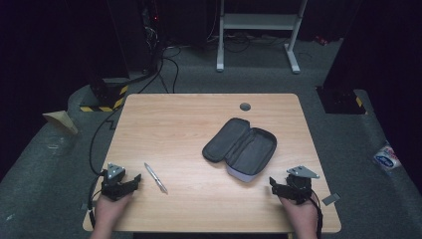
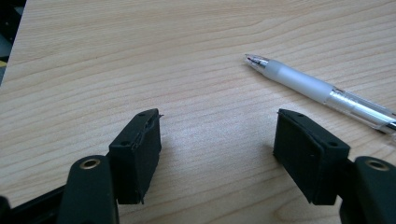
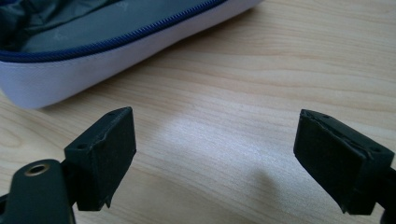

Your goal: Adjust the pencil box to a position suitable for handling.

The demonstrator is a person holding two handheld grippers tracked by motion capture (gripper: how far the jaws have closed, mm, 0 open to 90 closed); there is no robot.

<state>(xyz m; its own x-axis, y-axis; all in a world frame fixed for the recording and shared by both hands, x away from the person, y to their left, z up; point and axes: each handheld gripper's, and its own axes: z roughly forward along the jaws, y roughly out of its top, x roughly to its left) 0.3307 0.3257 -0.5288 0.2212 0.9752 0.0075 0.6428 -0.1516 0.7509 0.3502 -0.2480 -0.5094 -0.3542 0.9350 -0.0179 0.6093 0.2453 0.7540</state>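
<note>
Both tongs, left (image 1: pixel 130 182) and right (image 1: pixel 278 185), stand apart and empty. The pen (image 1: pixel 156 178), left of the case (image 1: pixel 240 147), probably rolls away if nudged.

Lab (cables (image 1: pixel 169 64), hazard tape (image 1: pixel 102 107)).

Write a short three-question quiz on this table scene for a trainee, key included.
1. True or false: the left gripper is clamped on the clear plastic pen with the frosted grip.
2. The dark zip-up fabric pencil case lies: A) zipped shut, B) spread open, C) standing on end.
3. Which gripper is nearer the case on the light wooden table?
Key: 1. False; its jaws stand open with bare table between them, the pen beside them. 2. B. 3. The right gripper.
</note>
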